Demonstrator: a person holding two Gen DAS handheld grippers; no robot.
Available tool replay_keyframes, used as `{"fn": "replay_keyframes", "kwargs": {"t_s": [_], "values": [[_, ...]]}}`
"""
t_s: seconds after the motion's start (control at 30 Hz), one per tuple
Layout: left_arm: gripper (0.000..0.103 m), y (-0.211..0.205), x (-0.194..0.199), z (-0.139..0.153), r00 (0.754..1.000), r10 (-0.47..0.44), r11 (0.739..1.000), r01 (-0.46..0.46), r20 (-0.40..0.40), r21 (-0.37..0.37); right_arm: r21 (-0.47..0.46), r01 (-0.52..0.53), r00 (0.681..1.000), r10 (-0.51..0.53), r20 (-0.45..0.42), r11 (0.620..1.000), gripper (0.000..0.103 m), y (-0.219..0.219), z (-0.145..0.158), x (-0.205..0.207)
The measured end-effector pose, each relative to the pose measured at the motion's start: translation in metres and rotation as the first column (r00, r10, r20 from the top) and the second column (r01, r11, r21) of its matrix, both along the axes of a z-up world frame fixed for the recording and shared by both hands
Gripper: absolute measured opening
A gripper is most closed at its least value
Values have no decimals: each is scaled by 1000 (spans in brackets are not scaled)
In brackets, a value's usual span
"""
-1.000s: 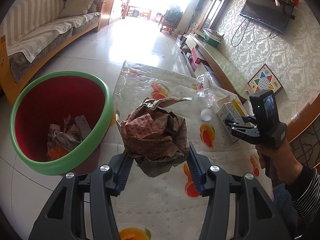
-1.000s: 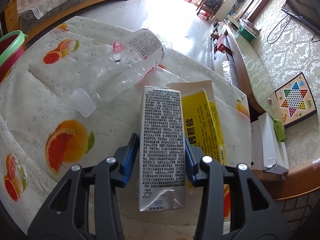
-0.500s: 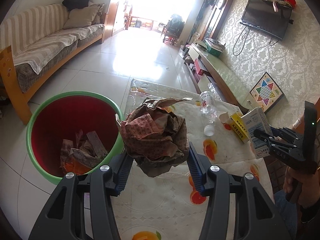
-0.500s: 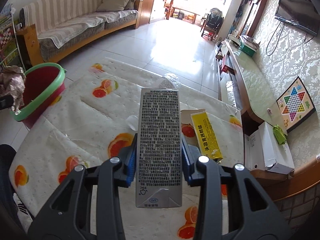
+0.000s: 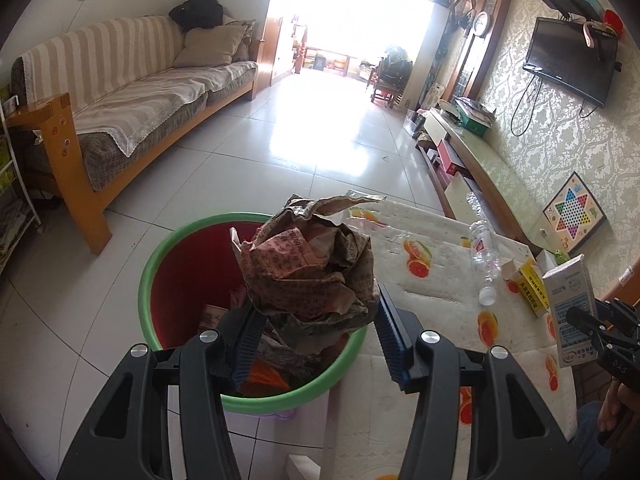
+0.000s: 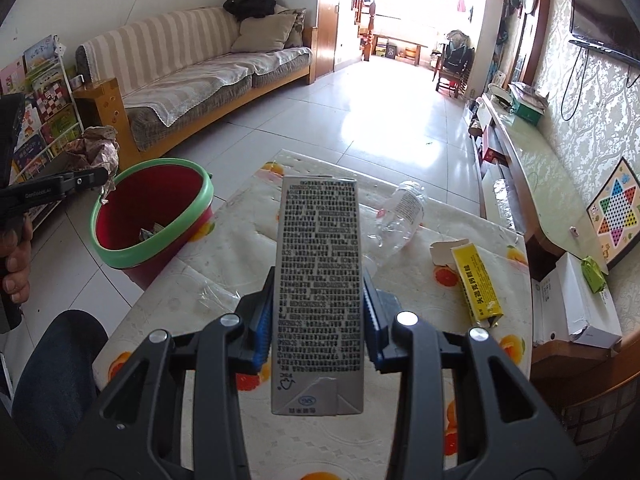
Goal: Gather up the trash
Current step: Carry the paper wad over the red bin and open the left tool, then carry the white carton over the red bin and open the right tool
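My left gripper [image 5: 316, 332] is shut on a crumpled brown paper ball [image 5: 308, 272] and holds it above the near rim of the red bin with a green rim [image 5: 160, 256], which has paper trash inside. My right gripper [image 6: 318, 312] is shut on a grey milk carton [image 6: 318, 280] held upright above the table; the carton also shows in the left wrist view [image 5: 570, 308]. The bin [image 6: 148, 216] stands on the floor at the table's left edge. The paper ball [image 6: 96, 148] hangs over its far side.
On the table with the orange-print cloth [image 6: 240, 256] lie a clear plastic bottle [image 6: 400, 216] and a yellow box [image 6: 476, 288]. A sofa [image 5: 132, 96] stands at the left, a low cabinet [image 6: 520, 160] along the right wall, and a white box [image 6: 576, 312] beside the table.
My left gripper has carried the paper ball left from over the table to above the bin. My right gripper has lifted the carton up and back from the table.
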State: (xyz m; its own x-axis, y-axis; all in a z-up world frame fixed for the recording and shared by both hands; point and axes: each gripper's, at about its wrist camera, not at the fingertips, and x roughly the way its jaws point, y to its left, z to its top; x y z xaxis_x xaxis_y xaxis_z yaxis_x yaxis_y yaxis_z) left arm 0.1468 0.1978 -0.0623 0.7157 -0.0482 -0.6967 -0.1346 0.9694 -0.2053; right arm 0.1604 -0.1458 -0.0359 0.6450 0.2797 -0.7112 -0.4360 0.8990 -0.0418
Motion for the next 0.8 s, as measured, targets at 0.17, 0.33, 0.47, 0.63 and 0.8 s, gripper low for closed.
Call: {"fn": "replay_keyframes", "kwargs": {"t_s": [0.17, 0.33, 0.47, 0.63, 0.8], "values": [[50, 33, 12, -16, 998, 42, 999, -42, -39, 2, 10, -36, 999, 36, 4, 999, 36, 28, 3, 5], [61, 51, 23, -37, 995, 59, 998, -60, -82, -9, 7, -76, 997, 76, 1, 997, 36, 54, 3, 8], [83, 62, 24, -45, 991, 90, 995, -92, -96, -24, -5, -98, 995, 98, -4, 995, 36, 70, -1, 6], [95, 65, 16, -50, 990, 100, 994, -103, -105, -24, -18, -119, 993, 118, -19, 993, 36, 86, -7, 11], [95, 69, 9, -51, 988, 107, 994, -108, -114, 3, -5, -144, 989, 144, -32, 990, 36, 107, -10, 19]]}}
